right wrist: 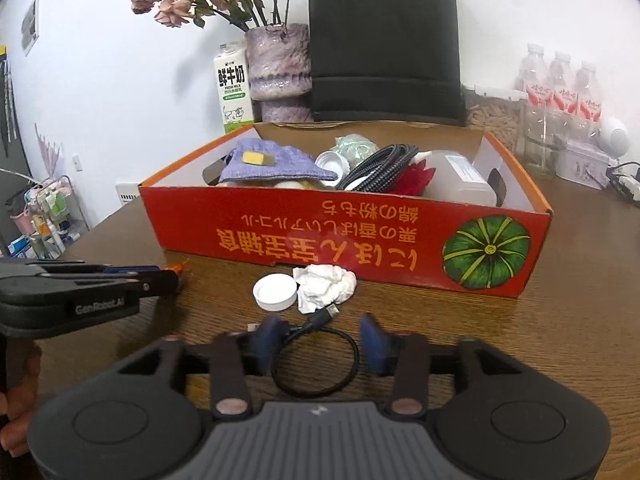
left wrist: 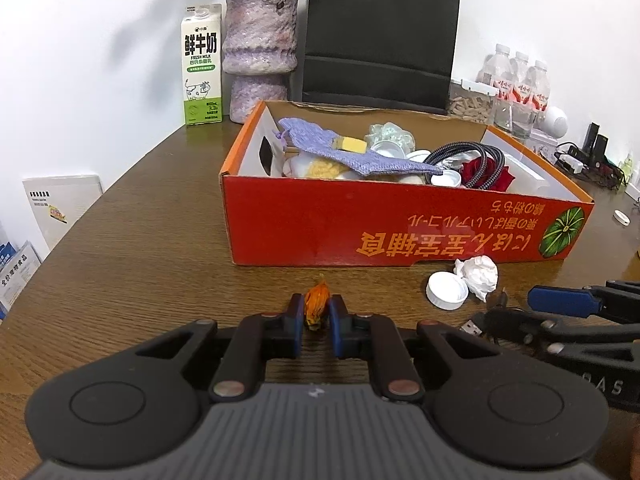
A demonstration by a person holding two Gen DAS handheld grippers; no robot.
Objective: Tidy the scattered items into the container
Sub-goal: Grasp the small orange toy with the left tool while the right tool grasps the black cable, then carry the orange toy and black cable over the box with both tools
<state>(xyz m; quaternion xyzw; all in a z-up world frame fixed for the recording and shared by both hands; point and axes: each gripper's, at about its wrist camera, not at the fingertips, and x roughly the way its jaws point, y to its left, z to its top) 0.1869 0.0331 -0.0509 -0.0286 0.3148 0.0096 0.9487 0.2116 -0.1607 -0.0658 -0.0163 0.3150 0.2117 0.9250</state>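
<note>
My left gripper (left wrist: 316, 312) is shut on a small orange dried flower (left wrist: 316, 305), low over the wooden table in front of the red cardboard box (left wrist: 400, 228). The box (right wrist: 320, 232) holds a purple cloth (left wrist: 344, 148), a braided cable (left wrist: 476, 160), caps and other items. My right gripper (right wrist: 320, 336) is open, its fingers on either side of a coiled black USB cable (right wrist: 316, 360) on the table. A white lid (right wrist: 275, 292) and a crumpled tissue (right wrist: 326, 286) lie just beyond it, near the box front. The lid (left wrist: 447, 290) and tissue (left wrist: 478, 274) also show in the left wrist view.
Behind the box stand a milk carton (left wrist: 202, 66), a purple vase (left wrist: 260, 56) with flowers, a black paper bag (left wrist: 380, 36) and water bottles (left wrist: 516, 84). A small white cap (left wrist: 621, 217) lies at the right of the table. The table edge curves away at the left.
</note>
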